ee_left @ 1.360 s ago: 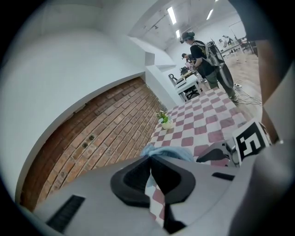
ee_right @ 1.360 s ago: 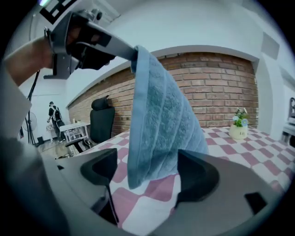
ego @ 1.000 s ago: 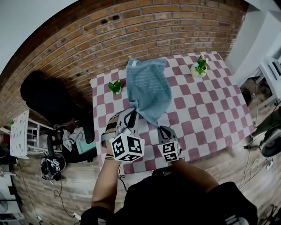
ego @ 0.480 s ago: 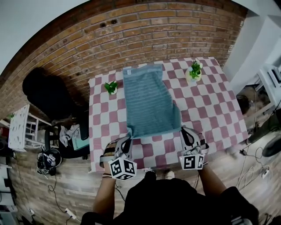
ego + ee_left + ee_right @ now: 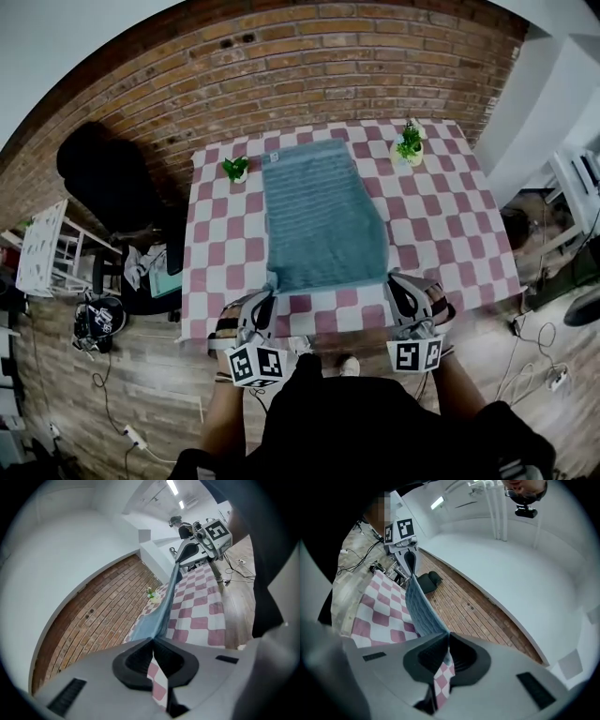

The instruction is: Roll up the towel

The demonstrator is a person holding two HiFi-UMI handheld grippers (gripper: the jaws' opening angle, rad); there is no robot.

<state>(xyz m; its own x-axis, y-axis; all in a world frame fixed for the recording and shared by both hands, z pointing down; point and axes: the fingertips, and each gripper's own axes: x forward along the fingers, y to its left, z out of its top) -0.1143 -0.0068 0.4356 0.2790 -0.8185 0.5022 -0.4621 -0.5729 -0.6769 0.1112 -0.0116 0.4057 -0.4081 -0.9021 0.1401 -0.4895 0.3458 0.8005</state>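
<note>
**Towel's spread out flat, both near corners pinched**

The blue-grey striped towel (image 5: 323, 220) lies spread on the red-and-white checked table (image 5: 441, 225); its long axis runs straight away from the person toward the brick wall (image 5: 309, 66); its near short edge sits close to the table's near edge, strung between the two tools.

The left gripper (image 5: 268, 296) has its jaws pressed together on the near left corner of the cloth; the right gripper (image 5: 395, 285) is pinching the near right corner the same way; in each gripper view the fabric comes right out of the closed pads and runs taut across to the other gripper.

The bit that matters imo: the whole towel lies on the far side of both grippers, so a roll would have to start at this near edge and travel far along the long axis; both hands look about equally close, one per corner, neither ahead.

Containers: the left pot (image 5: 238, 178) holds a little green plant (image 5: 234, 167) and sits just beside the towel's far left corner; the right pot (image 5: 411, 157) holds another and stands near the far right corner, apart from the cloth; a roll heading that way could crowd them, I'd guess.
</note>
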